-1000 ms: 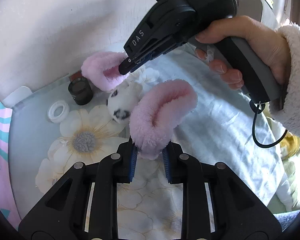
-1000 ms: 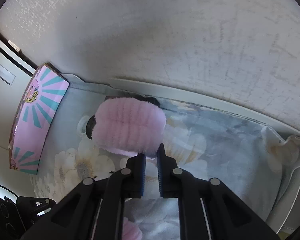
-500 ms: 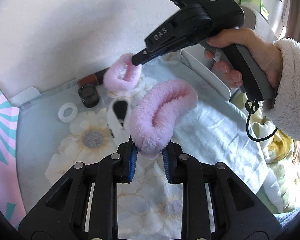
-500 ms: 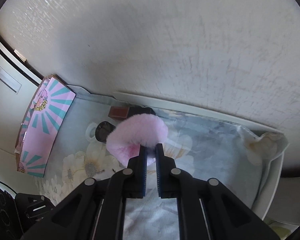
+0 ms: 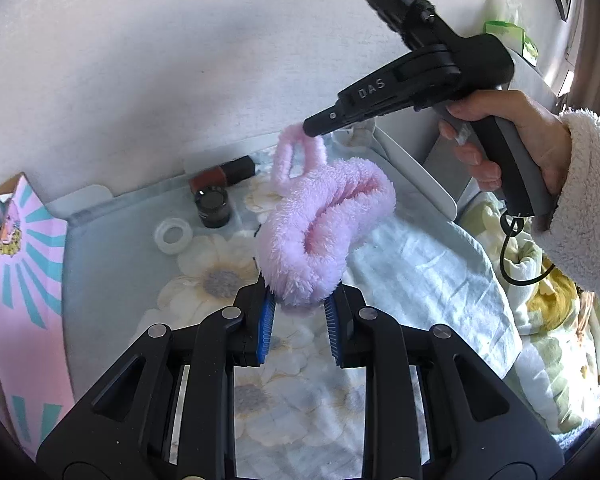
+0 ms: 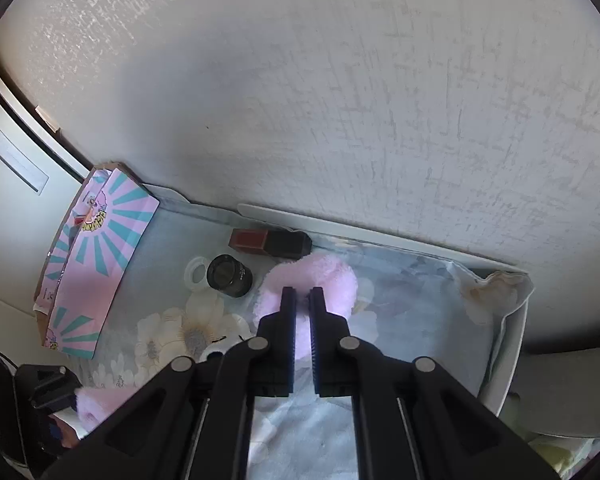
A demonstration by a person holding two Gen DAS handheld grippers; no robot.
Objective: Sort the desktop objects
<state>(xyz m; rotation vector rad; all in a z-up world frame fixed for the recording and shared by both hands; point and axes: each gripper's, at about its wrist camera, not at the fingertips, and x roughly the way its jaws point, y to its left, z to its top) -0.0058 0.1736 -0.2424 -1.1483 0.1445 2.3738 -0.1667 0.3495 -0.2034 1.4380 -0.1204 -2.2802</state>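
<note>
1. The pink fluffy band (image 5: 324,236) curls in a loop in mid-frame of the left wrist view, its long axis running from lower centre up toward the right.
2. The floral-lined tray (image 5: 420,176) holds a dark jar (image 5: 213,206), a white ring (image 5: 173,235) and a red-brown tube (image 5: 222,174) at upper left.
3. The left gripper (image 5: 300,312) clenches the band's lower end; the right gripper (image 6: 303,300), nearly fully closed, pinches its thin pink loop (image 5: 300,150).

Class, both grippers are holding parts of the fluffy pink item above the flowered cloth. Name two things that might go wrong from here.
1. The left gripper and right gripper each pinch only a small tuft of the fluffy pink item; the soft pile might slip out.
2. Its hanging part sits just above the dark jar and white ring, so a swing might knock them.
</note>
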